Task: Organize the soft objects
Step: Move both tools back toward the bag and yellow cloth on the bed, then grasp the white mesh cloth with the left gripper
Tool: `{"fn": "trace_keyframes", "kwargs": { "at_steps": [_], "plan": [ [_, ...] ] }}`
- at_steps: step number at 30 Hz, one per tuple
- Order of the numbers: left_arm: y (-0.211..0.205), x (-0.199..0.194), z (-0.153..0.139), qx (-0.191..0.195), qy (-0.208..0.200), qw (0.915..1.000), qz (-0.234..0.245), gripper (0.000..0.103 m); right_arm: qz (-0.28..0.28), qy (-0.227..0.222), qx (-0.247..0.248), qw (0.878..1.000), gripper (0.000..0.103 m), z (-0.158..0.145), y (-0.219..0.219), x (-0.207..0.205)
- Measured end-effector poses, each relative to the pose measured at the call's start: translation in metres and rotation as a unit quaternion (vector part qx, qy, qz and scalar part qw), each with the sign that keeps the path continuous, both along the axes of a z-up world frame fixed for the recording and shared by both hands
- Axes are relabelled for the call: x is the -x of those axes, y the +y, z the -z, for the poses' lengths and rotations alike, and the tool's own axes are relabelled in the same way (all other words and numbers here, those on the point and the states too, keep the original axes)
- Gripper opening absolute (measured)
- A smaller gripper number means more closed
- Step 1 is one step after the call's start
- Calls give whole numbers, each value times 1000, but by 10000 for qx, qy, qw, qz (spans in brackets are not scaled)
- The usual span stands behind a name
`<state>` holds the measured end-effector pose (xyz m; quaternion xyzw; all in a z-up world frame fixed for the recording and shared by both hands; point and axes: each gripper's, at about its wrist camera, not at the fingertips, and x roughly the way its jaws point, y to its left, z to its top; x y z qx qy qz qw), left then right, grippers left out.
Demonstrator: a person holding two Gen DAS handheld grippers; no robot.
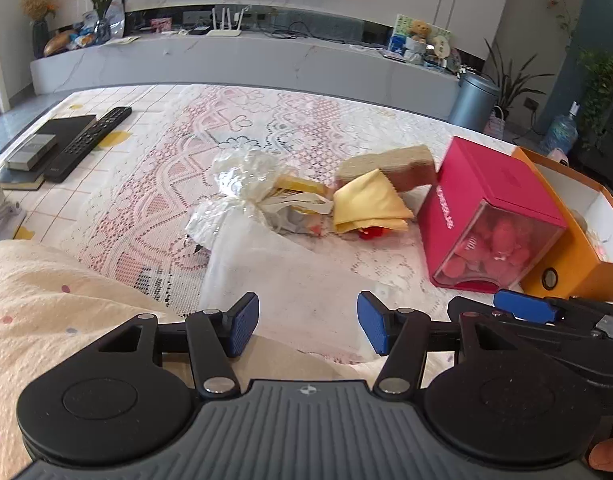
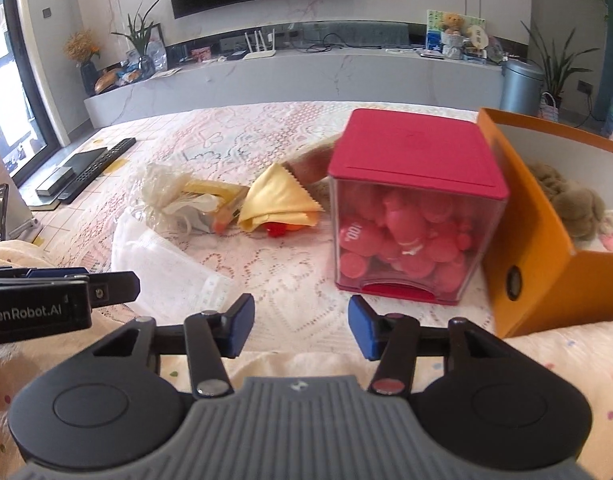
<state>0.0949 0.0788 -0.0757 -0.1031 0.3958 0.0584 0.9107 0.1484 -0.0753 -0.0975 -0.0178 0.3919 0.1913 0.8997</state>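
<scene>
A pile of soft things lies mid-table: a folded yellow cloth (image 1: 366,204) (image 2: 276,200), a crinkled clear bag (image 1: 242,176) (image 2: 162,188), a brown sponge-like block (image 1: 390,168) and a small red-orange item (image 2: 276,229) under the cloth. A white mesh cloth (image 1: 290,280) (image 2: 166,268) lies nearer me. My left gripper (image 1: 308,326) is open and empty, low over the white cloth. My right gripper (image 2: 300,326) is open and empty, in front of the red box (image 2: 414,208) (image 1: 486,216) filled with pink soft pieces.
An open orange box (image 2: 546,276) (image 1: 566,264) at the right holds brown plush. A remote (image 1: 90,142) and dark flat devices (image 1: 46,140) lie at the far left. A cream dotted blanket (image 1: 46,312) lies at the near edge. The lace tablecloth (image 1: 226,120) covers the table.
</scene>
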Motion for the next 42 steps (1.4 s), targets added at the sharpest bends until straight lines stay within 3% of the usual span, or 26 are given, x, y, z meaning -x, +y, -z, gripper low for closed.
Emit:
{"fn": "trace_keyframes", "kwargs": {
  "at_steps": [9,14,17,22,27,34,35,37,40,42],
  "plan": [
    [14,-5,12,337,-46,9991,-247,76,-308,125,74,9994,42,15,27,-17],
    [20,-17,23,511,132,9978,-395,82,-368,256,75,9990,38,27,36,-29],
    [26,-27,29,811,217,9953,-483,88,-479,272,122,9984,36,33,46,-35],
    [34,-45,45,1286,511,9879,-696,89,-681,387,116,9969,36,45,58,-40],
    [29,-59,59,937,960,9862,-973,86,-687,526,133,9962,36,54,58,-43],
    [12,-66,62,530,875,9895,-1024,96,-707,518,65,9961,34,57,59,-42],
    [11,-67,62,519,854,9896,-1033,95,-740,503,52,9960,32,57,59,-41],
    [11,-66,62,510,843,9900,-1006,95,-857,520,-16,9950,13,57,61,-39],
    [8,-65,62,428,854,9907,-973,93,-1014,604,-77,9930,4,57,63,-37],
    [3,-65,60,244,827,9912,-1007,77,-1064,606,-100,9924,2,57,64,-35]
  ]
}}
